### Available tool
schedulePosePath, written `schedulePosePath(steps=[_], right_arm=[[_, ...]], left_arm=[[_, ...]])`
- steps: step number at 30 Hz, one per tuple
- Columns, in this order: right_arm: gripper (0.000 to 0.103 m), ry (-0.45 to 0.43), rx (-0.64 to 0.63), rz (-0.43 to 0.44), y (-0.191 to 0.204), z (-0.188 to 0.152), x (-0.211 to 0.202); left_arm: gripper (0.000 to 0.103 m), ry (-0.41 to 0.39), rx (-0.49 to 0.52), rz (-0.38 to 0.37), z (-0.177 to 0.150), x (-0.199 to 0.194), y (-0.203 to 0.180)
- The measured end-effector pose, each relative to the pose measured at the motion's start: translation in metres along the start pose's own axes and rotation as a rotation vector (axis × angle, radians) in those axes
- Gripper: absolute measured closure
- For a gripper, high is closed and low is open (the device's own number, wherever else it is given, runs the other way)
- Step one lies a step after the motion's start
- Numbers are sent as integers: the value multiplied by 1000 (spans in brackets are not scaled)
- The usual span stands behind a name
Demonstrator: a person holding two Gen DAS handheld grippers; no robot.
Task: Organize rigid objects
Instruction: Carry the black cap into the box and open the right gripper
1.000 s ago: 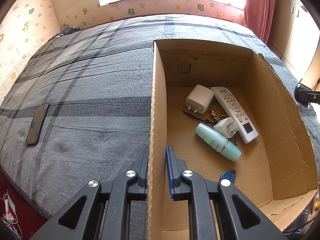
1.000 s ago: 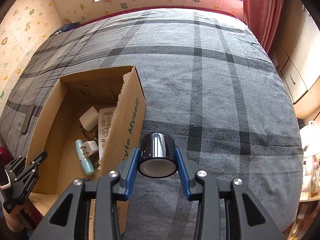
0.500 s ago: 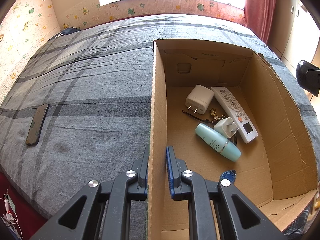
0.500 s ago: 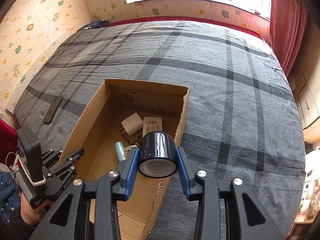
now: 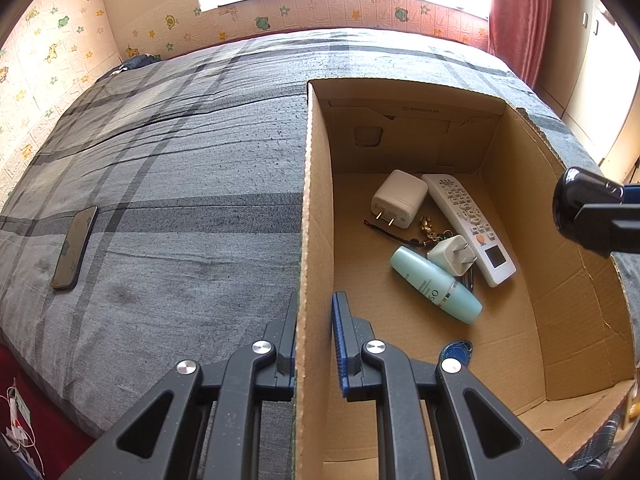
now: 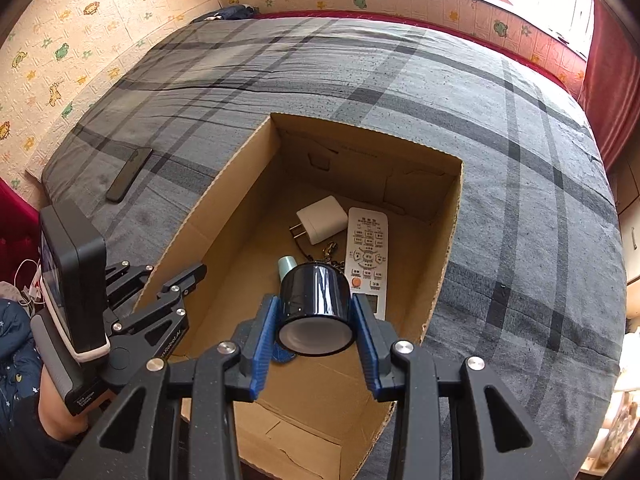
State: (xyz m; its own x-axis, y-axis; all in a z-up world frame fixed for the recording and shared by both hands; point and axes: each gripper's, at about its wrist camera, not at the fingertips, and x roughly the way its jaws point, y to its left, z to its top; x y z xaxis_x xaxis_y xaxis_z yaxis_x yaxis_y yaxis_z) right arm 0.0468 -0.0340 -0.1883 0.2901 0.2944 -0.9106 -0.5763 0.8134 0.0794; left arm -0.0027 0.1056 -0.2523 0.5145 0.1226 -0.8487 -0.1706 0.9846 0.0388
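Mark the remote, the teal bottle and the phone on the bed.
remote (image 5: pixel 469 225): left wrist view, on its keypad, mid-body.
teal bottle (image 5: pixel 432 282): left wrist view, on the middle of its body.
phone (image 5: pixel 75 246): left wrist view, on the centre of its dark face.

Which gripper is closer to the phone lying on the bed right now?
Left. The left gripper is clamped on the cardboard box wall facing the phone. The right gripper holds the dark cup over the box interior, farther away.
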Motion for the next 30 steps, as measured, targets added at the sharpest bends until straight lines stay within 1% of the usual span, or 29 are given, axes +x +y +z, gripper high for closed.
schedulePosePath(steps=[19, 23, 30], right_arm=[[63, 216, -54, -34, 17, -22, 79], [63, 242, -60, -44, 18, -27, 90], [63, 281, -76, -35, 23, -34, 100]], left_arm=[[88, 1, 3, 2, 0, 1, 0], [88, 0, 6, 4, 0, 1, -1], [88, 2, 5, 3, 1, 1, -1]])
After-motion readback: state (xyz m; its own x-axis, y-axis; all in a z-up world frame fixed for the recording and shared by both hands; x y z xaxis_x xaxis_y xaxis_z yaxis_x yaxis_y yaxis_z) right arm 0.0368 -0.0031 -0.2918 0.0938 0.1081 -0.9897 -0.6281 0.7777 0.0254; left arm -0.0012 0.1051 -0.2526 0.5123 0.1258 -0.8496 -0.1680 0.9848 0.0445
